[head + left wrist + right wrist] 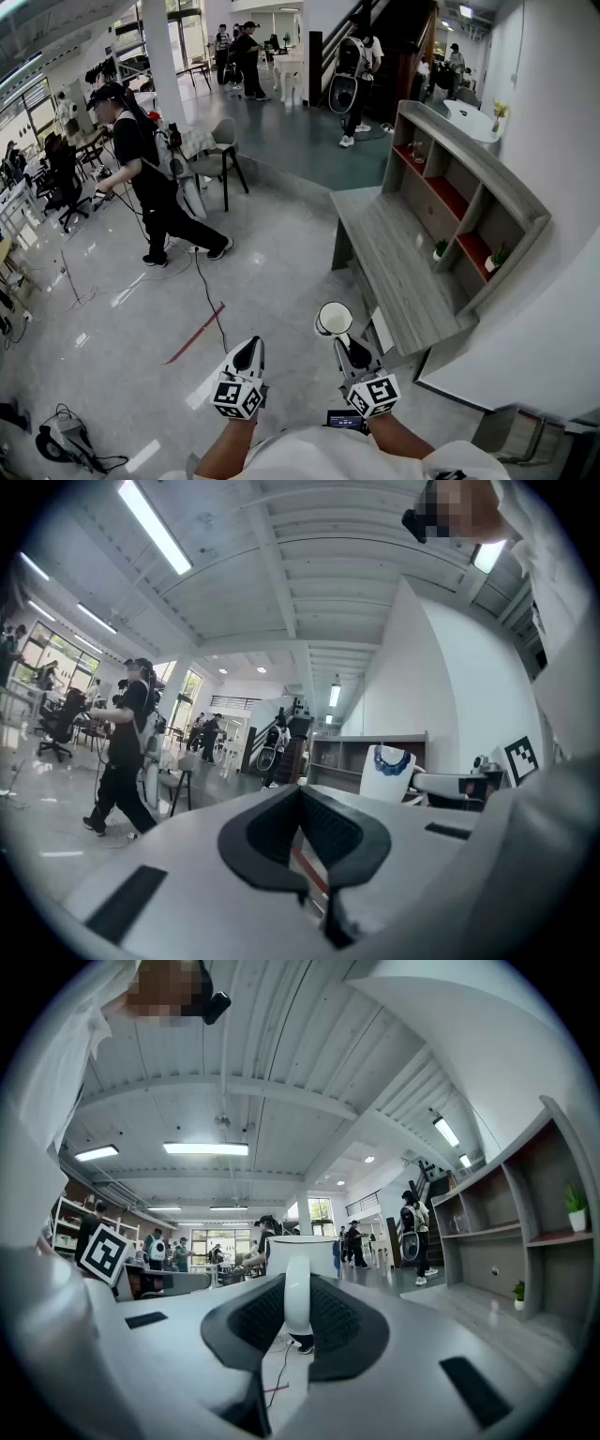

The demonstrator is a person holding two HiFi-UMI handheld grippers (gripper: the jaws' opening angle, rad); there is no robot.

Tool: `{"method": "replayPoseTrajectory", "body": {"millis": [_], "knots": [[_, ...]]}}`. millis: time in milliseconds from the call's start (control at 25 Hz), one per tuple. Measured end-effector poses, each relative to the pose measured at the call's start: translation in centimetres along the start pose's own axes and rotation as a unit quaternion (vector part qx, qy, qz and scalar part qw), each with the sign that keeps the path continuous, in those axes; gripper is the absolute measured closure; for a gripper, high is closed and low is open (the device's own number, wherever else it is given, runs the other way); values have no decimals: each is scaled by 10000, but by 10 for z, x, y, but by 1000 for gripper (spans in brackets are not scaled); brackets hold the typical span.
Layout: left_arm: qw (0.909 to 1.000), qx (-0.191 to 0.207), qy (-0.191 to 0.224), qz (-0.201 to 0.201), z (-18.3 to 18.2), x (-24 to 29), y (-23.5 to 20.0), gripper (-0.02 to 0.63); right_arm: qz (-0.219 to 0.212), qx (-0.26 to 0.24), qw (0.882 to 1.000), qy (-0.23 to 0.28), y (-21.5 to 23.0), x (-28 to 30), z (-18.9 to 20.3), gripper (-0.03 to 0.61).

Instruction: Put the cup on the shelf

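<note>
A white cup (334,319) hangs in the air over the floor, rim tilted up, with my right gripper (345,342) shut on its handle. In the right gripper view the handle (297,1302) stands upright between the dark pads, with the cup body (302,1250) just beyond. My left gripper (251,345) is beside it on the left with its jaws together and nothing in them; its own view shows the cup (386,772) off to the right. The grey wooden shelf unit (459,202) with its desk top stands ahead on the right.
Small potted plants (439,248) sit in the shelf's lower compartments. A person in black (141,178) walks at the left near a chair (220,155). A red tape line (195,334) and cables lie on the floor. More people stand far back.
</note>
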State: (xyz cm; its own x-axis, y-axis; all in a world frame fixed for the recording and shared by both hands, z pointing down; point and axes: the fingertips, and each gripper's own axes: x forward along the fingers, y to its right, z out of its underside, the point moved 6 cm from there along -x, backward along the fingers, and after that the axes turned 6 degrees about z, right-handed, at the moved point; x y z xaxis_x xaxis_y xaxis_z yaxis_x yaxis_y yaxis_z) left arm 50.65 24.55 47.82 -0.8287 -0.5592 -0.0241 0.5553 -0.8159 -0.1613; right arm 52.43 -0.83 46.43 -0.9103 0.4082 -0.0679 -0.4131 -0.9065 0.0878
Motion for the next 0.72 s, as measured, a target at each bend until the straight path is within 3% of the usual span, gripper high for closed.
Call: {"method": "replayPoseTrajectory", "body": {"millis": [720], "knots": [[9999,63,80,-93,-6,-19,-9,606,-85,77,9999,-7,-6,2,-3,499]]}}
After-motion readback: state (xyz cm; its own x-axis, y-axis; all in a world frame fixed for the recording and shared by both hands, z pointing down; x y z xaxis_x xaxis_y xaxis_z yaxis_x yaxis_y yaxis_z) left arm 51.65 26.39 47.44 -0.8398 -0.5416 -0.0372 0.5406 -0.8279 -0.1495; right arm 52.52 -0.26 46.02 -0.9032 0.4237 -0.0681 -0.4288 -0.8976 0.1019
